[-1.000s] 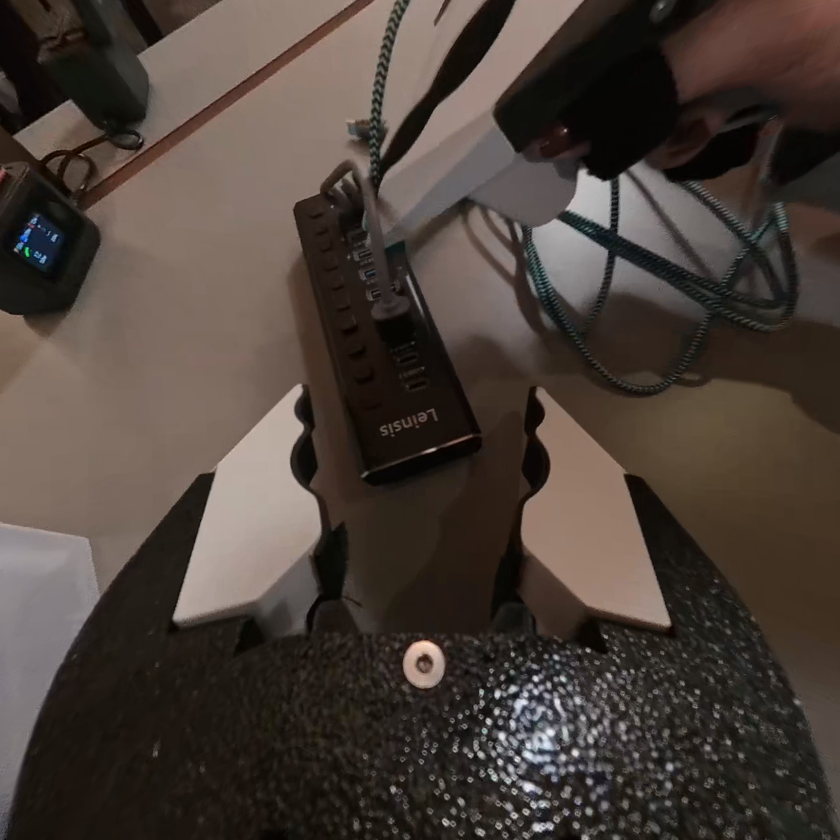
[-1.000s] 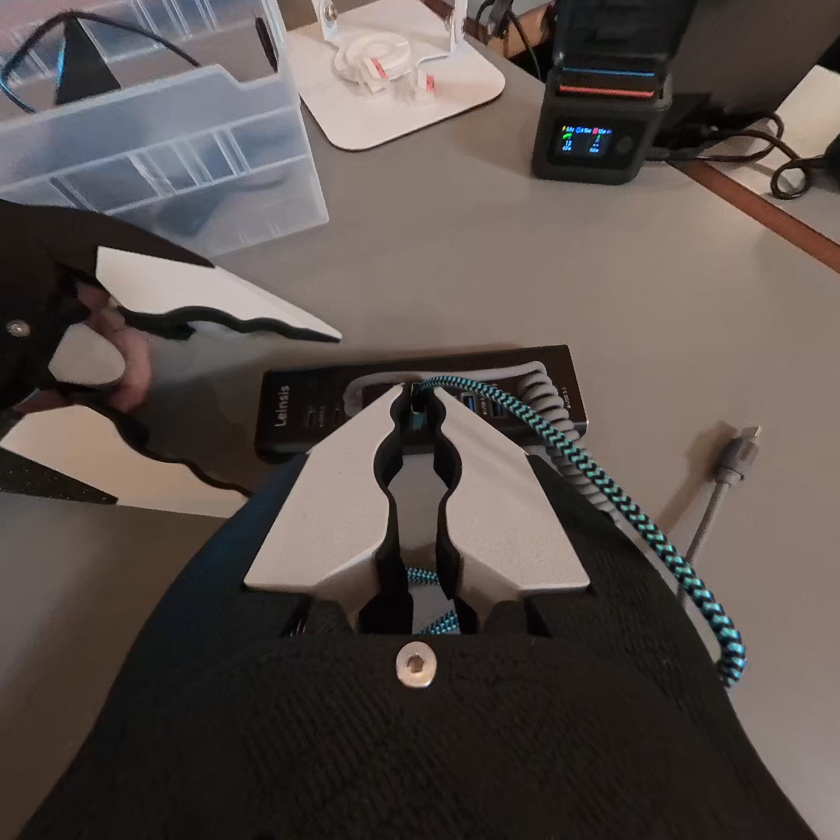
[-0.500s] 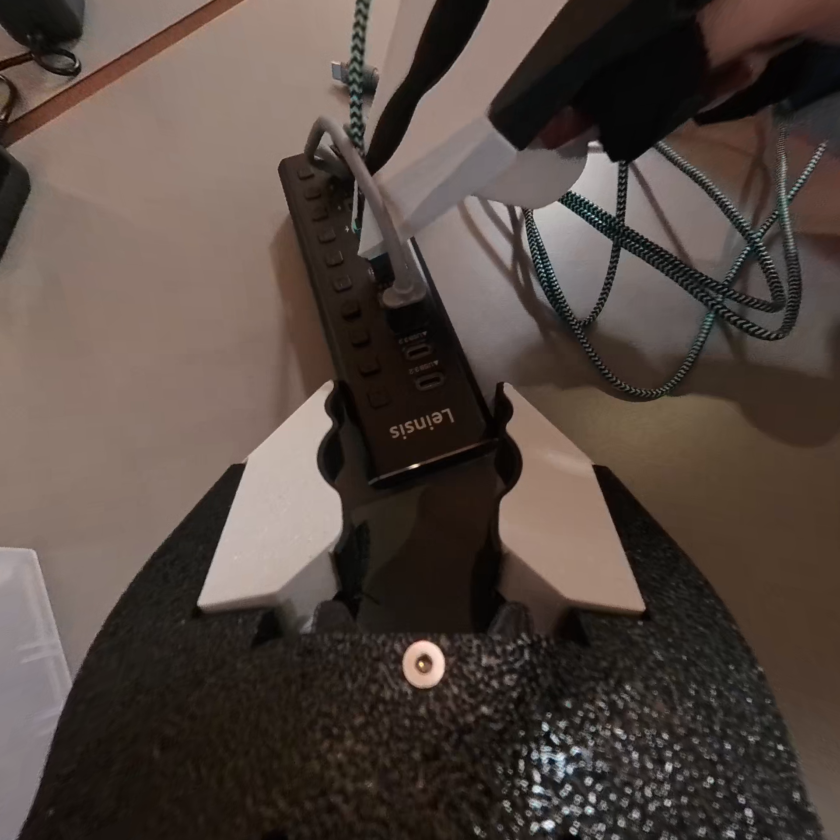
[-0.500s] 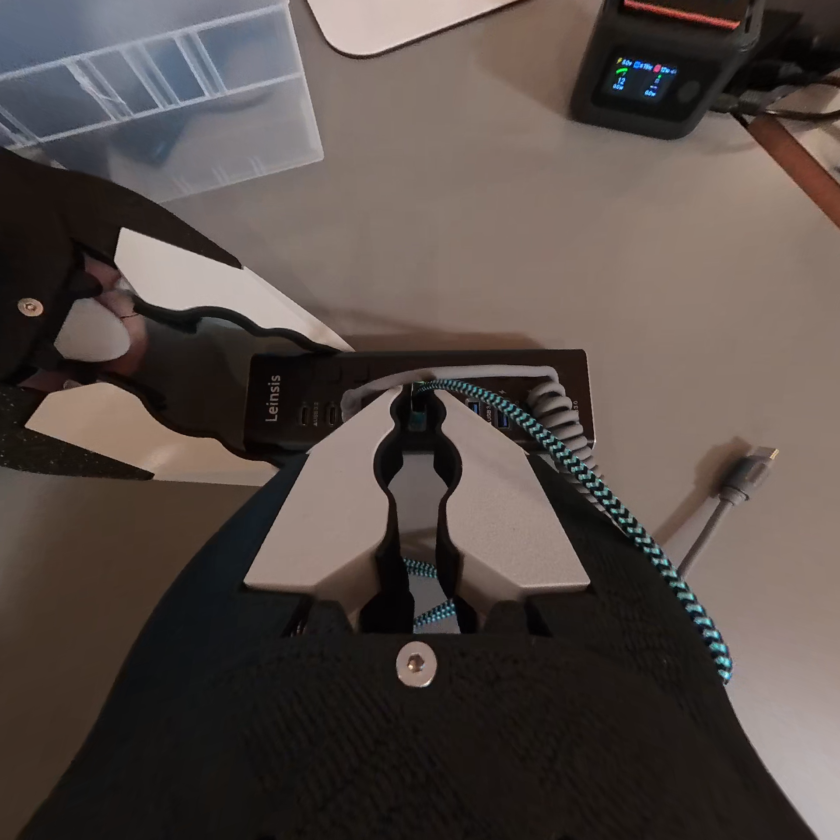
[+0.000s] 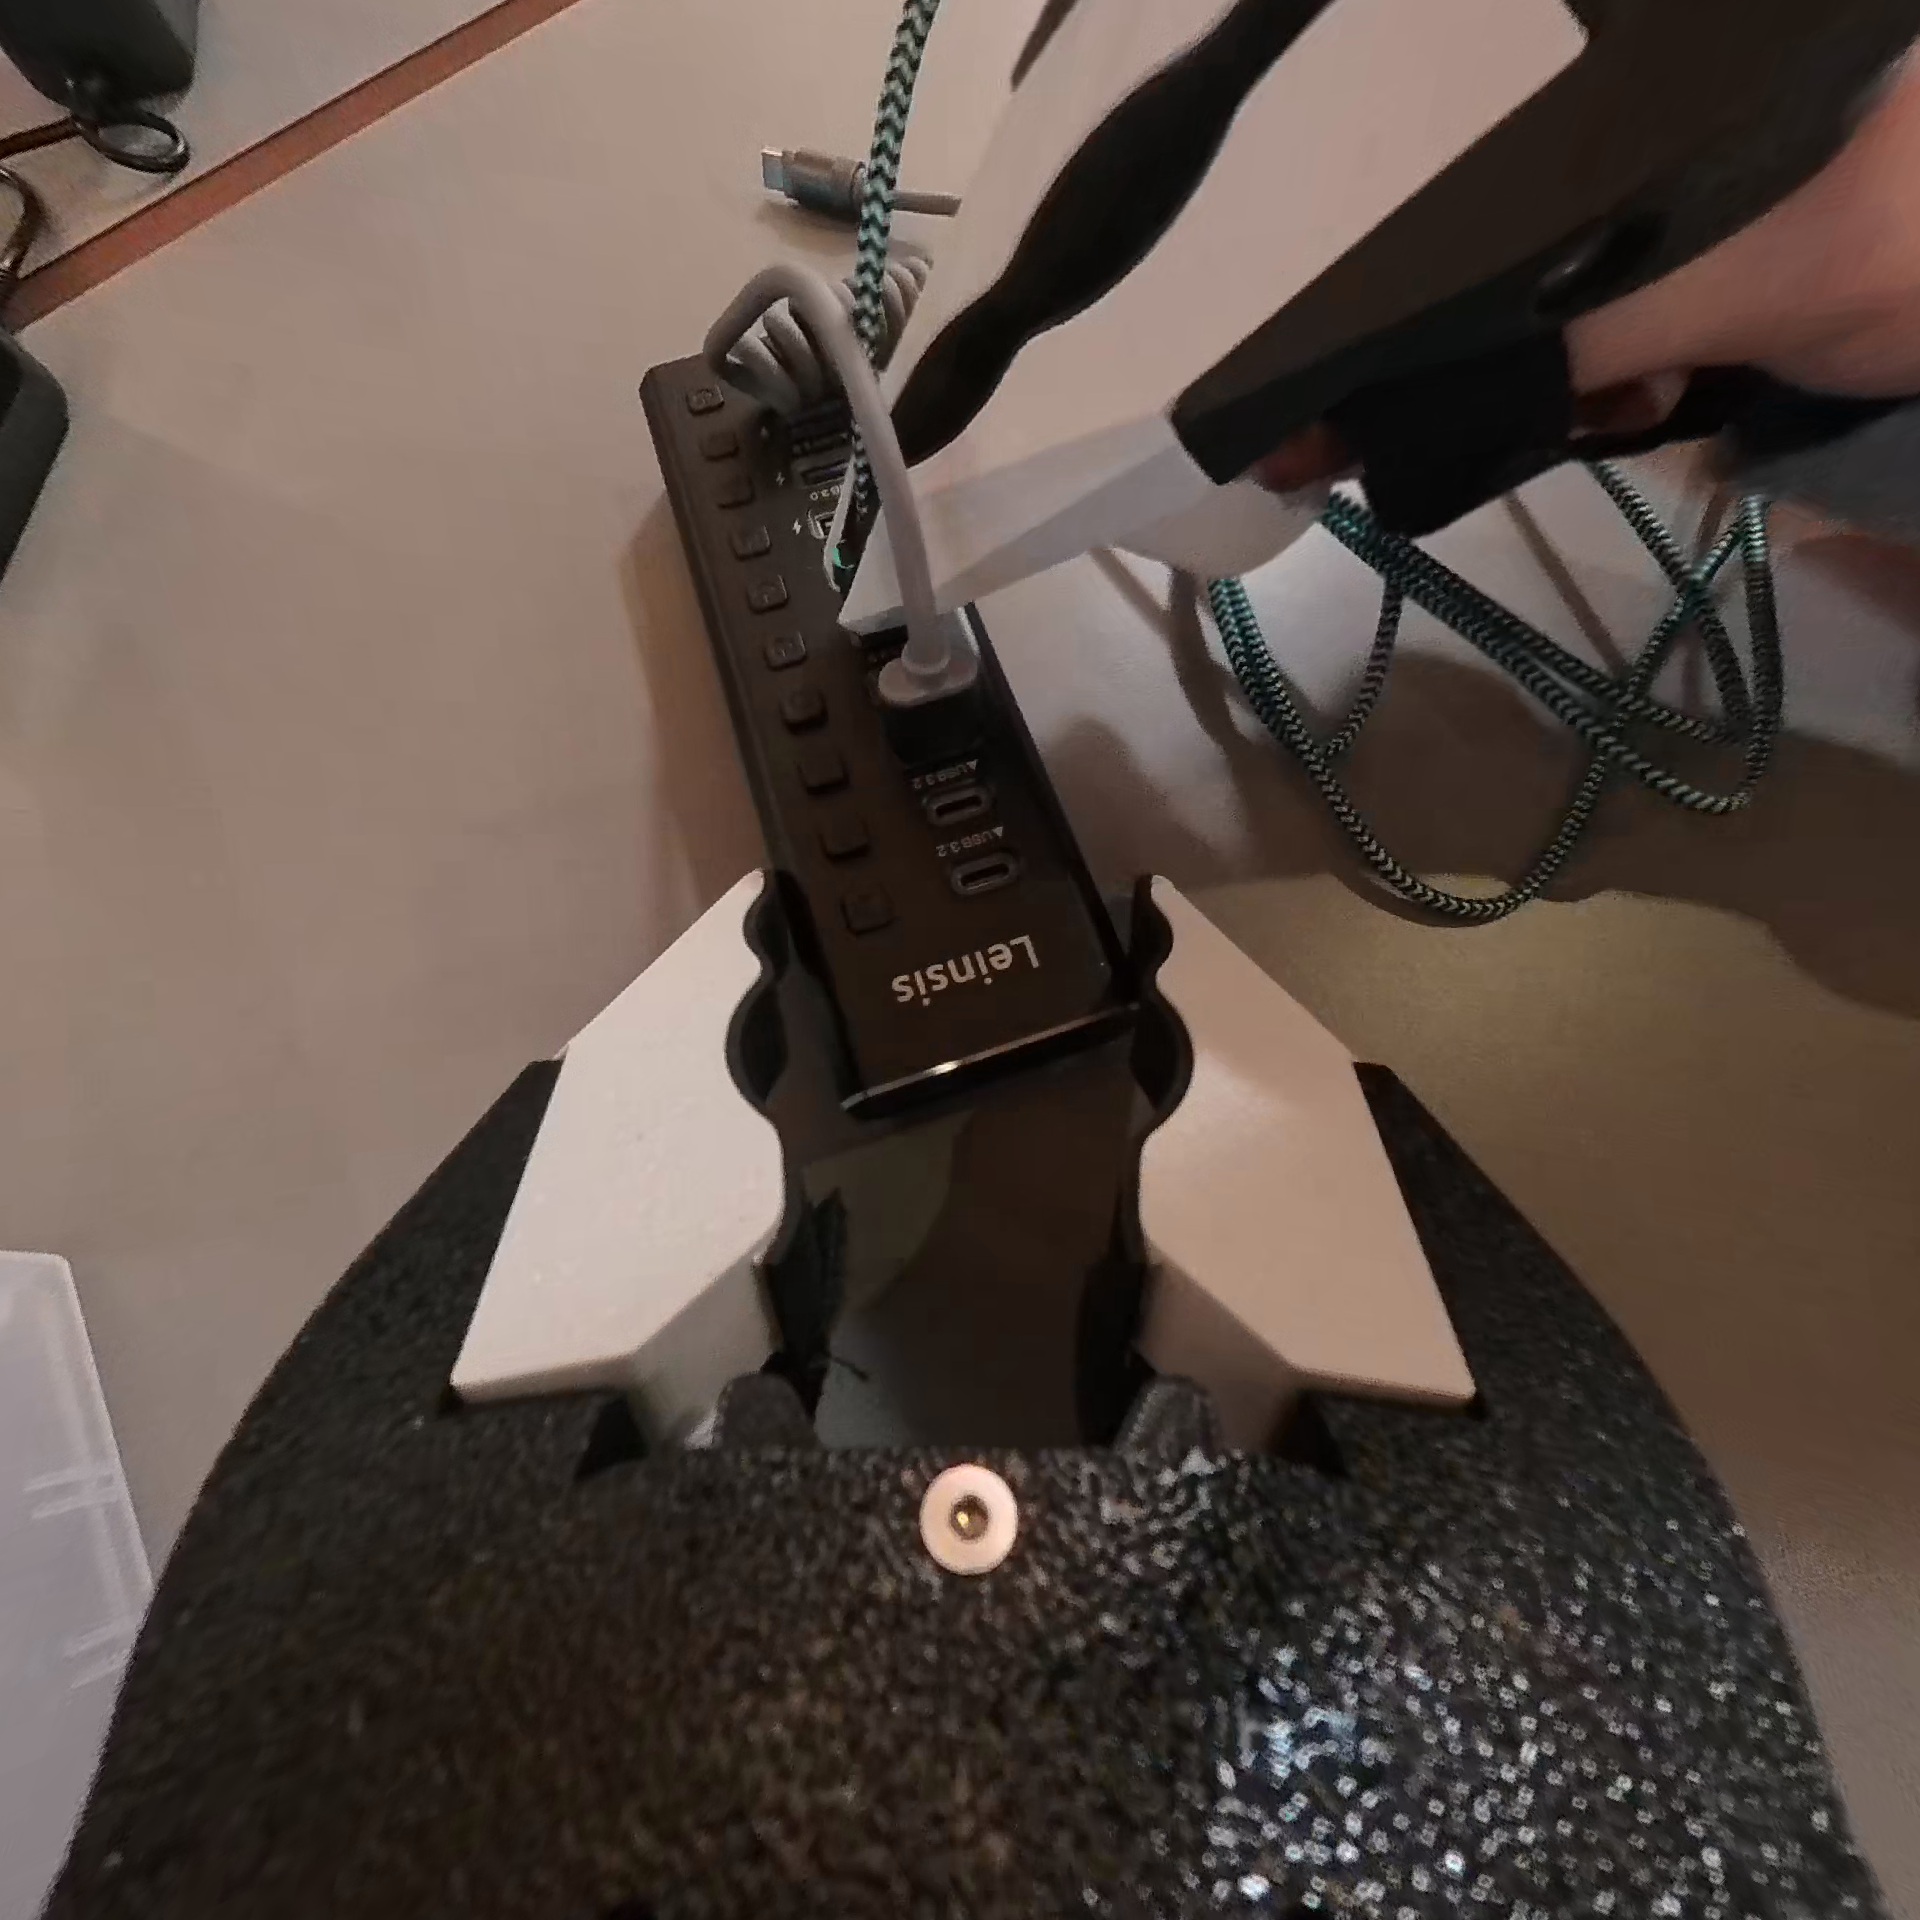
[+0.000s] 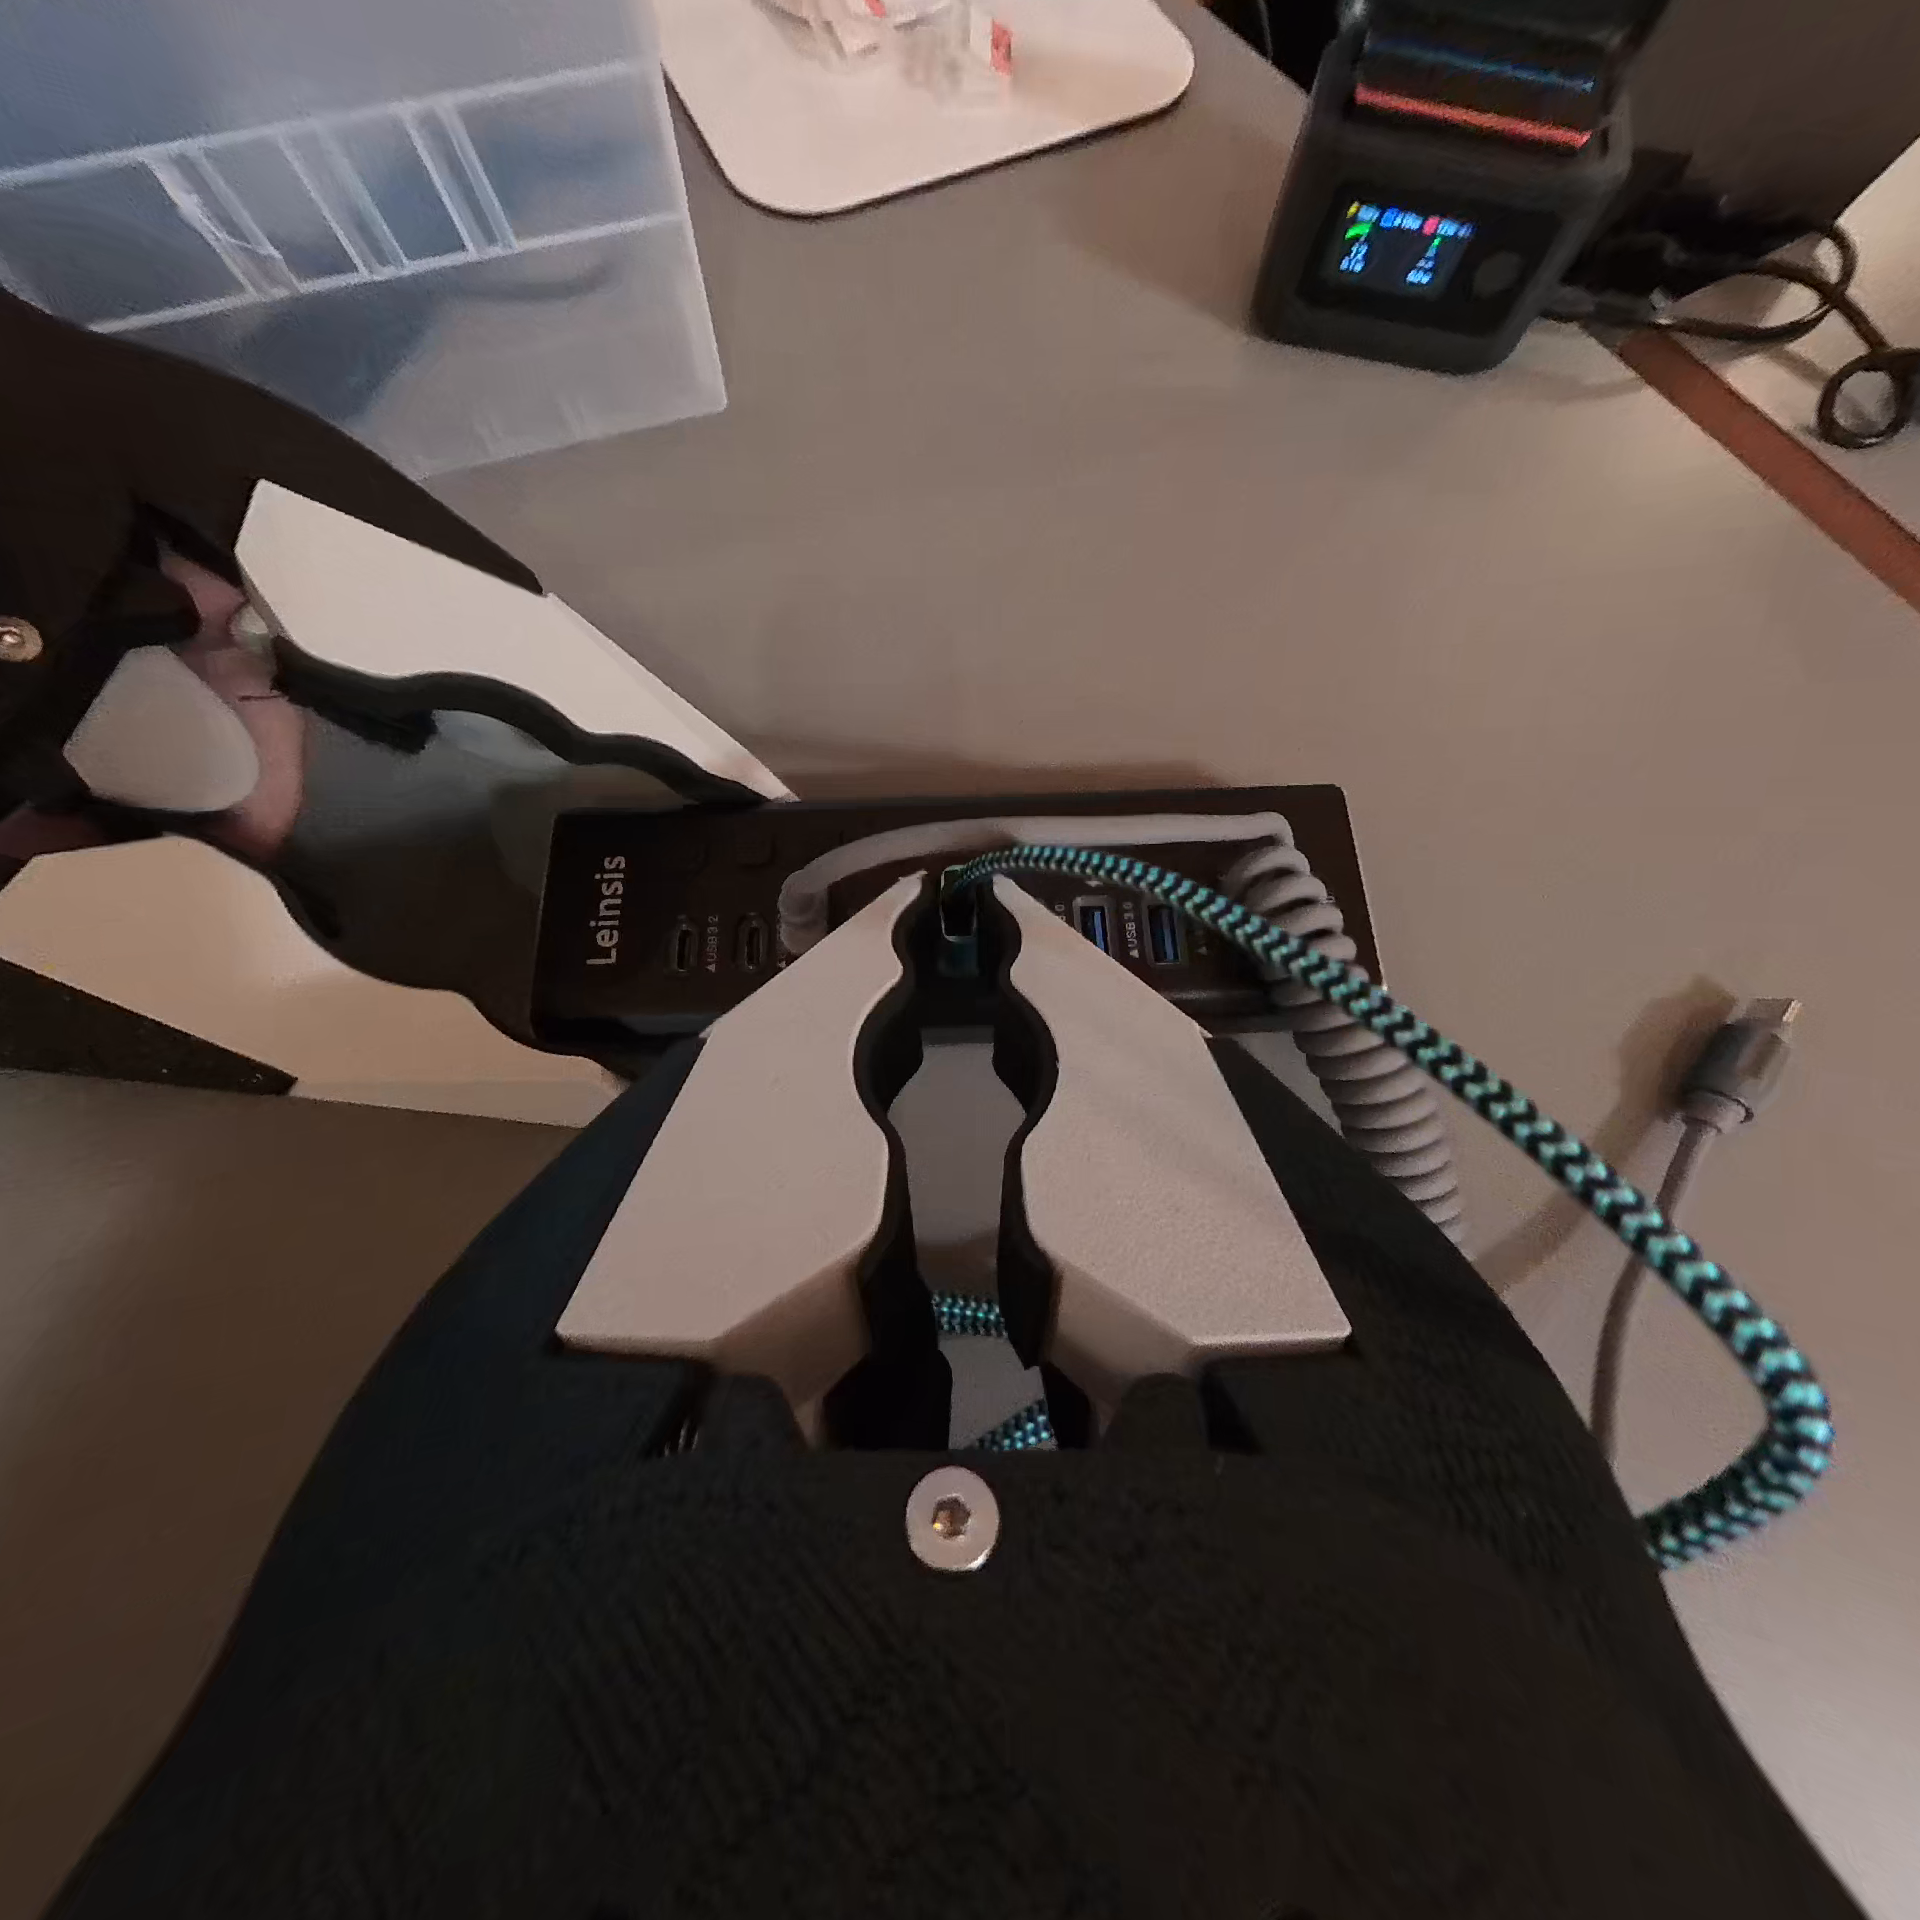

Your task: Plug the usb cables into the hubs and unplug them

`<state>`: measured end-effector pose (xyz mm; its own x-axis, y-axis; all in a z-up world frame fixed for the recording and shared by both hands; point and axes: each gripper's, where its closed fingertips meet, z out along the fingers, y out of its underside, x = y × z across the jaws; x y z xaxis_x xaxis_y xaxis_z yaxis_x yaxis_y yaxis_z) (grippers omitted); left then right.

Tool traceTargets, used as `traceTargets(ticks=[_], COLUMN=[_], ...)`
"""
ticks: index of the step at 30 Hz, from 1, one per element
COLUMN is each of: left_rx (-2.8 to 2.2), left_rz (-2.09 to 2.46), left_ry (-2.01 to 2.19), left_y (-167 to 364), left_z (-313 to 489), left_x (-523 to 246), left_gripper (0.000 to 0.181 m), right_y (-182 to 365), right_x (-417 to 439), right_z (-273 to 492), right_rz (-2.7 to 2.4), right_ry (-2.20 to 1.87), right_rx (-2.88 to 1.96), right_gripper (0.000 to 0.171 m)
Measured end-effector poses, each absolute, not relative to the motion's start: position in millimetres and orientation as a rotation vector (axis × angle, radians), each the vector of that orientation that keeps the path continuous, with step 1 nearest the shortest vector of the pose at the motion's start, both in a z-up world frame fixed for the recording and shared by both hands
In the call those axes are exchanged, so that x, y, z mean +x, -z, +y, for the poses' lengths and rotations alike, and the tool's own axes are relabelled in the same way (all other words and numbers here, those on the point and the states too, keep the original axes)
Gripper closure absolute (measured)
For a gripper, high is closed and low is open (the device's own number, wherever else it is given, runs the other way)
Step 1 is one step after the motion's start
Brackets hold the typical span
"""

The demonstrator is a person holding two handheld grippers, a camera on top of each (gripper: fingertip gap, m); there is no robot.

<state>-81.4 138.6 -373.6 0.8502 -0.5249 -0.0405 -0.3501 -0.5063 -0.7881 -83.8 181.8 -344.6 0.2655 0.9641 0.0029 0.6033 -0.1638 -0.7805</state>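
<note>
A black USB hub (image 5: 914, 790) lies on the beige table (image 5: 312, 623). My left gripper (image 5: 956, 935) is shut on the hub's near end, one finger on each long side. My right gripper (image 6: 956, 904) is shut on the plug (image 6: 958, 920) of a teal braided cable (image 6: 1507, 1174) and holds it upright at a port on top of the hub (image 6: 623, 914). How deep the plug sits is hidden by the fingers. A grey coiled cable (image 5: 904, 520) is plugged into the hub beside it. The right gripper's white finger (image 5: 1039, 520) shows in the left wrist view.
The teal cable lies in loops (image 5: 1455, 727) right of the hub. A loose grey connector (image 6: 1745, 1039) lies on the table. A dark power unit with a small screen (image 6: 1423, 249), a clear plastic drawer box (image 6: 364, 260) and a white mat (image 6: 935, 94) stand farther off.
My left gripper moved forward over the hub's near end and closed on it. My right gripper kept its hold on the teal plug over the hub.
</note>
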Motion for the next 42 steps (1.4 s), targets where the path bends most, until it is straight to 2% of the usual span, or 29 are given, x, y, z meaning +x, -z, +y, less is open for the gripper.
traceTargets(ticks=[1,6,8,14,16,19,23,29,34,37,42], left_rx=[-2.150,-2.149,-2.148,-2.147,-2.145,-2.132,-2.070,-2.050,-2.016,-2.011,-2.036], left_rz=[0.634,0.635,0.638,0.655,0.667,0.721,0.848,0.909,0.724,0.613,0.569], left_ry=[0.259,0.259,0.259,0.258,0.252,0.205,0.133,0.219,0.699,0.877,0.962], left_y=[373,373,373,373,373,372,368,362,337,330,333], left_z=[139,138,138,137,136,133,125,115,110,110,106], left_x=[-81,-82,-82,-82,-82,-83,-78,-66,-53,-57,-53], left_gripper=[0.116,0.116,0.116,0.116,0.116,0.117,0.117,0.118,0.120,0.121,0.120], right_y=[344,327,312,256,230,211,213,274,311,331,340], right_x=[-84,-76,-70,-33,-19,-2,11,-16,-33,-48,-68], right_z=[182,169,136,46,38,60,91,101,129,120,125], right_rz=[-1.407,-1.363,-1.427,-1.524,-1.429,-1.295,-1.286,-1.681,-1.846,-1.858,-1.799], right_ry=[-0.675,-0.679,-0.848,-1.325,-1.414,-1.234,-0.840,-0.300,0.369,0.360,0.534], right_rx=[-1.837,-1.762,-1.749,-1.462,-1.361,-1.321,-1.341,-1.282,-0.967,-0.891,-0.775], right_gripper=[0.166,0.151,0.139,0.127,0.121,0.109,0.089,0.072,0.074,0.073,0.103])
